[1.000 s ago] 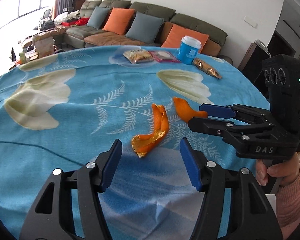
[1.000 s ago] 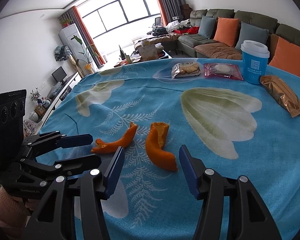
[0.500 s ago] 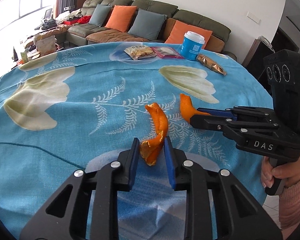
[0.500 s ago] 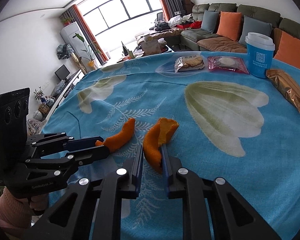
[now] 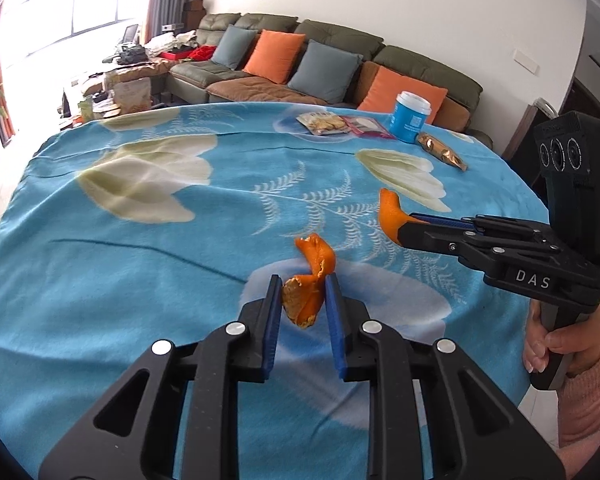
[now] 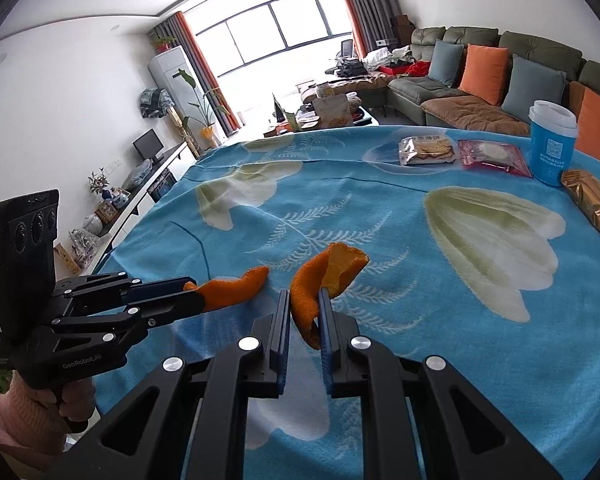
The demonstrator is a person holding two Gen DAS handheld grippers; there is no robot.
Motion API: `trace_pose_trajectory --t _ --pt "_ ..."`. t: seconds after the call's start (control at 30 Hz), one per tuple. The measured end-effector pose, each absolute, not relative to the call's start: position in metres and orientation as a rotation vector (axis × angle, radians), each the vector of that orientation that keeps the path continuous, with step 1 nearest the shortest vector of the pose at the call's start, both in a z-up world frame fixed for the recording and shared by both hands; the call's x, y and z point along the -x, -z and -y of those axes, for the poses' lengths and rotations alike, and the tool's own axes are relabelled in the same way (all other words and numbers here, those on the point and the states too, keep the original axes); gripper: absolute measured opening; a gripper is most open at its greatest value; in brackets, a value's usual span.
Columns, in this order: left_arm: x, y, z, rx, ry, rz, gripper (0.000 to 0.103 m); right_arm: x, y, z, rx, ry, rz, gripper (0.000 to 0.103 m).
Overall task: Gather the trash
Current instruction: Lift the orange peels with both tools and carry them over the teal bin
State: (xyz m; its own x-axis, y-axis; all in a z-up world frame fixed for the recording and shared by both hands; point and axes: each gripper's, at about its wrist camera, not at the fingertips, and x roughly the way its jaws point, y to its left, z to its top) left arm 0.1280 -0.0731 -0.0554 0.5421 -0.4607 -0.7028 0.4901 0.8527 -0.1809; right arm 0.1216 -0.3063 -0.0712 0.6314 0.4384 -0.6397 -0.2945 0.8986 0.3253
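Both tongs, left (image 5: 303, 296) and right (image 6: 305, 310), are clamped, side by side.

We see a living room with plain white walls (image 5: 440, 12) and a white ceiling (image 6: 112, 4). A long olive-green sectional sofa (image 5: 340, 46) stands along the far wall, with grey-blue cushions (image 5: 326, 70) and orange cushions (image 5: 274, 56) propped on it. A wide dark-framed window (image 6: 276, 28) with rust-orange curtains (image 6: 364, 12) floods the room with daylight. Beside it we find a tall white standing air conditioner (image 6: 168, 76) and a leafy potted plant (image 6: 202, 100). A low white media cabinet (image 6: 156, 176) carrying a small black monitor (image 6: 150, 144) runs along the side wall.
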Motion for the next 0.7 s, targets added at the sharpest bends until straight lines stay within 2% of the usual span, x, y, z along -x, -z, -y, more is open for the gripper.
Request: trace_pose_trajectory --t 0.7 --pt "-0.073 0.044 -0.043 0.061 0.401 -0.760 0.019 -0.113 0.060 0.211 -0.132 -0.638 -0.772 0.012"
